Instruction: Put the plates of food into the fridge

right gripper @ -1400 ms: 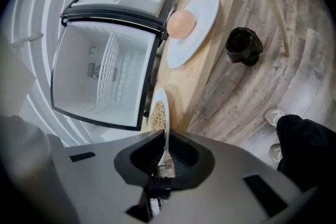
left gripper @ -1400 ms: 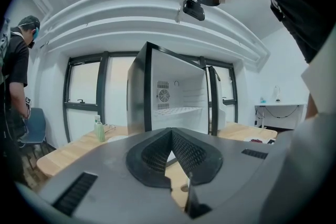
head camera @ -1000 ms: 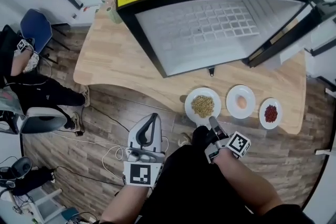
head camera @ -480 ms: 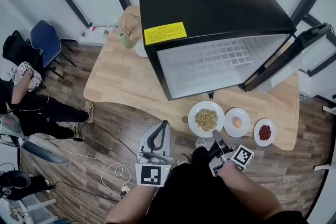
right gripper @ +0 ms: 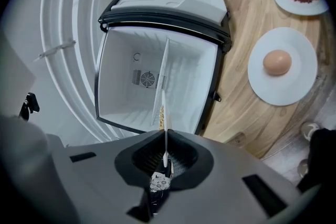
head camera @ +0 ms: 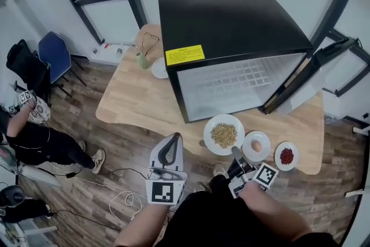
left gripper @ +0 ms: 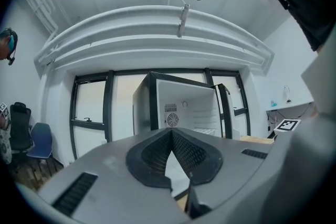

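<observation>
Our left gripper had its fingers closed together, with nothing between them. Our right gripper had its fingers almost together on the rim of the grain plate and held it at the worktop edge, before the open fridge. Further right, the egg plate and the plate of red bits lay on the worktop.

The only label is a yellow sticker on the black top of the fridge, near its front edge, and its dark print is too small to read. In front of the fridge, the cubes on the left tool and the right tool bear black-and-white square patterns, with no letters or numbers.
</observation>
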{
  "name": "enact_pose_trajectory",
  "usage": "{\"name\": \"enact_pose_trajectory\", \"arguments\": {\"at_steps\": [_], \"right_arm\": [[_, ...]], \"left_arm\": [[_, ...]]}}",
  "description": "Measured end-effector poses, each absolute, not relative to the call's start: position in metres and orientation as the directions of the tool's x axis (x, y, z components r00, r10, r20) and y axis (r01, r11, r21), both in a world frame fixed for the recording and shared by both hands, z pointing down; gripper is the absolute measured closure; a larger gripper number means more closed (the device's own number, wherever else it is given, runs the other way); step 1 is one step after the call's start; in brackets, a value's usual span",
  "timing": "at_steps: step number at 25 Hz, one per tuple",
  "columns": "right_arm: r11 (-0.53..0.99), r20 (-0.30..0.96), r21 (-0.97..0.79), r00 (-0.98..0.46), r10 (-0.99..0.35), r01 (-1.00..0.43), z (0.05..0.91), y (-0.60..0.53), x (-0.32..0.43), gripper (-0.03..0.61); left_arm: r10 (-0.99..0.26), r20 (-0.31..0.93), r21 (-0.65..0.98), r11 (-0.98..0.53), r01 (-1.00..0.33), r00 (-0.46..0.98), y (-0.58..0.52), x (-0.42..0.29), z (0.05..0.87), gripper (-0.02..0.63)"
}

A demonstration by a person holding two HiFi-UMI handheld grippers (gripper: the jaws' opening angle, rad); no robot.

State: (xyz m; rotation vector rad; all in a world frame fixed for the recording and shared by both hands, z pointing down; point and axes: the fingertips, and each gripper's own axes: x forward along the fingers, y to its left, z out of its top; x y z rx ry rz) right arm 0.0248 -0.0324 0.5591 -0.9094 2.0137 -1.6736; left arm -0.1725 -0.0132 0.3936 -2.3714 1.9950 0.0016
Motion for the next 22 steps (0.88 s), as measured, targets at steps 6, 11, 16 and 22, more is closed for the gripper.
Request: {"name": "enact_pose_trajectory", "arguments": {"at_steps": [6,11,16,22], "right_arm": [[0.11,0.088,-0.968,-0.718,-0.69,-0.225,0.537,-0.047,0.027,0.546],[0.119,0.081,-0.967,-0.714,-0.695,-0.225,0.516,-0.064,0.028,0.546],[0.159,0.052,-0.963,-0.73,-0.681,-0.217,0.495,-0.086,0.019,0.546],[0.174,0.045,-0.962,-0.746,-0.664,-0.212,0.483,-0.109,0.005,0.546]], "left_arm": [[-0.988,-0.008,-0.027,-0.153,-0.988,0.154,-0.02,-0.175,0.385,0.609],[-0.986,-0.019,-0.045,-0.165,-0.985,0.166,-0.026,-0.168,0.369,0.609],[-0.99,-0.037,-0.057,-0.137,-0.989,0.139,-0.039,-0.177,0.356,0.609],[-0.993,-0.053,-0.064,-0.1,-0.993,0.103,-0.048,-0.191,0.348,0.609]]}}
